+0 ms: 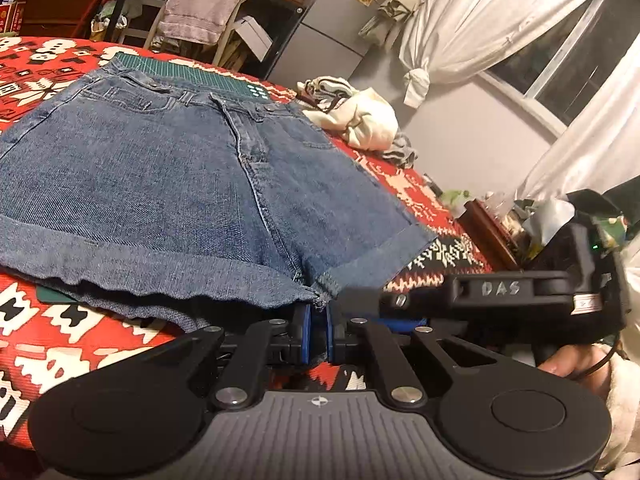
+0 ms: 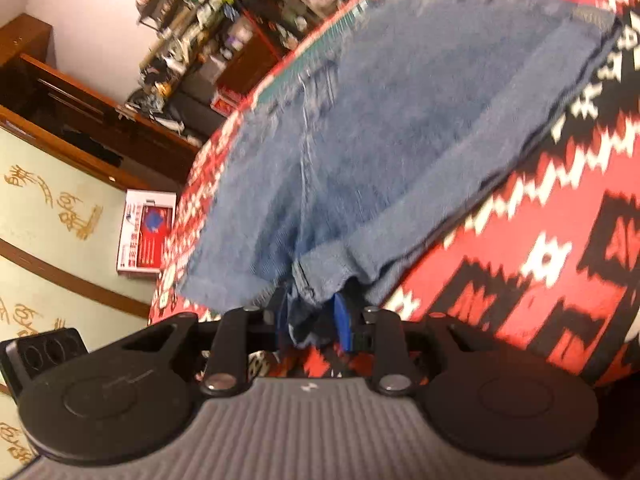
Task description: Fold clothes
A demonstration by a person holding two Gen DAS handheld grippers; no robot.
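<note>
Motion is blurring the blue denim shorts (image 2: 360,128); their crotch hem is hiding the right gripper's (image 2: 316,320) blue pads.

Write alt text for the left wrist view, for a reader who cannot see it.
Denim shorts lie flat, front up, on a red patterned blanket, and the left gripper sits at their crotch hem with its blue pads close together. The right gripper reaches in from the right beside it; cream clothes are heaped beyond the waistband.
</note>
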